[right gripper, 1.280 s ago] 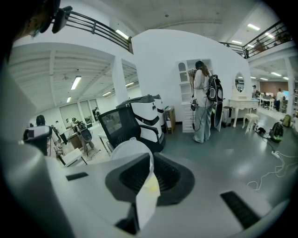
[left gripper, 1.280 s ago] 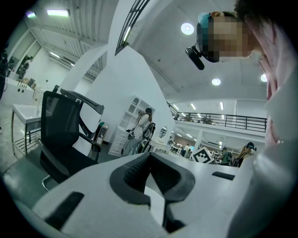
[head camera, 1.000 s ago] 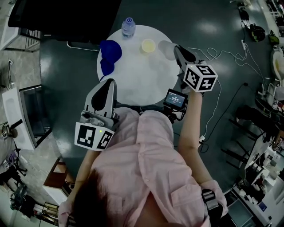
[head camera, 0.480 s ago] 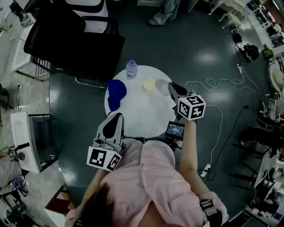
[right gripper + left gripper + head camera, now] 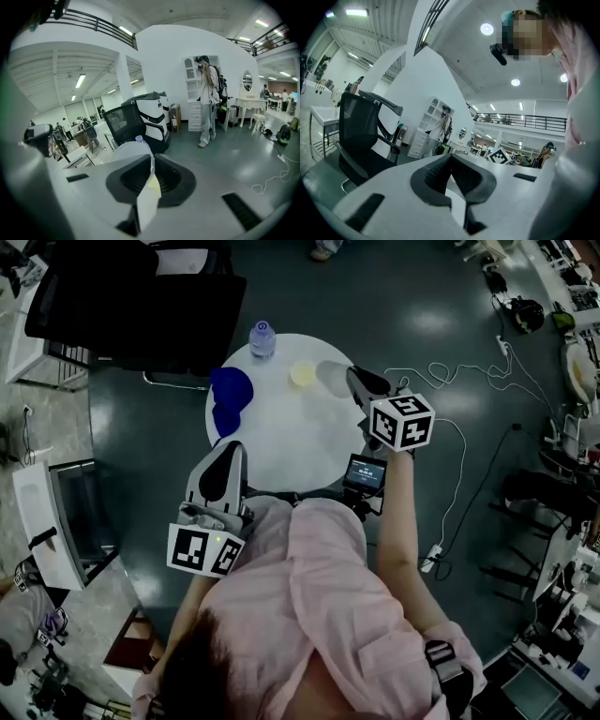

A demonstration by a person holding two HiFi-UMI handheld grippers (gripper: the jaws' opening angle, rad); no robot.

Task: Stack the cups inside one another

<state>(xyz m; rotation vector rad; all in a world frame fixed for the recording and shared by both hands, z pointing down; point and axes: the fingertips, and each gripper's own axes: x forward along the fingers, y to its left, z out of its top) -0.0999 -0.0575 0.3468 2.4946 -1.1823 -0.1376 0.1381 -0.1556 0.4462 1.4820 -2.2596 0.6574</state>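
On the round white table (image 5: 291, 439) lie two blue cups (image 5: 230, 395), close together at its left. A yellow cup (image 5: 303, 373) stands at the far side. Just right of it a pale white cup (image 5: 330, 378) is held by its wall in my right gripper (image 5: 349, 381). In the right gripper view the jaws of that gripper (image 5: 149, 161) are shut on the cup's thin wall (image 5: 146, 206). My left gripper (image 5: 228, 448) hovers at the table's near left edge, shut and holding nothing. The left gripper view shows that gripper (image 5: 451, 158) pointing level over the table.
A clear bottle (image 5: 262, 337) with a blue cap stands at the table's far edge. A black office chair (image 5: 141, 306) is behind the table. A small lit screen (image 5: 364, 472) sits at the near right edge. Cables (image 5: 455, 442) trail on the floor to the right.
The head view has swayed, so everything shifts in the picture. Both grippers and the cups keep their places relative to the table; the right gripper still holds the white cup.
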